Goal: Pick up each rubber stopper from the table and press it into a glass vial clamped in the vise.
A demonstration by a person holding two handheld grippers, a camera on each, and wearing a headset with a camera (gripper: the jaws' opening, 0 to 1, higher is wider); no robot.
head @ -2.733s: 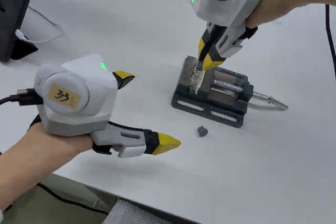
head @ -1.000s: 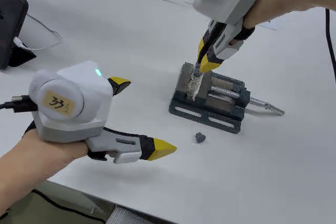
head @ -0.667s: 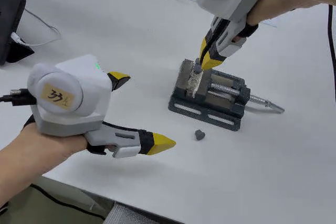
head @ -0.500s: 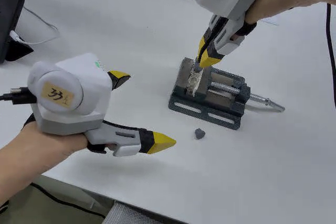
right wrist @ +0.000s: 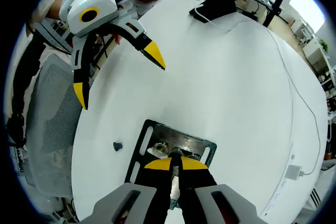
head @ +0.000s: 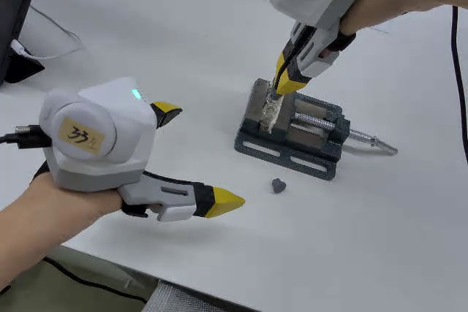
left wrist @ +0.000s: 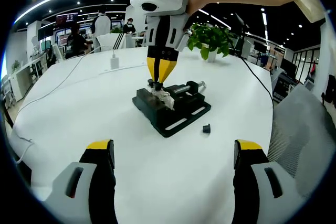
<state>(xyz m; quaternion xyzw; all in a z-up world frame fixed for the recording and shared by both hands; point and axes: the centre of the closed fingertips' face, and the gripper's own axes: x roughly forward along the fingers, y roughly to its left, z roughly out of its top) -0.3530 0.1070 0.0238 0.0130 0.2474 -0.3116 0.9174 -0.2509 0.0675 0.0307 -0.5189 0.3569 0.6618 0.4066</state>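
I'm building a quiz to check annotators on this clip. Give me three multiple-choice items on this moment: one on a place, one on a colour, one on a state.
1. Where does the loose stopper lie?
A. On the table, near the vise
B. Between the vise's jaws
C. Inside a vial

2. What colour are the tips of the left gripper and the right gripper?
A. Red
B. Yellow
C. Blue

3. How does the left gripper stand?
A. Shut on a vial
B. Shut, empty
C. Open, empty

Key:
1 A, since the loose stopper sits on the bare table just in front of the vise.
2 B, since both grippers end in yellow tips.
3 C, since its jaws stand wide apart with nothing between them.
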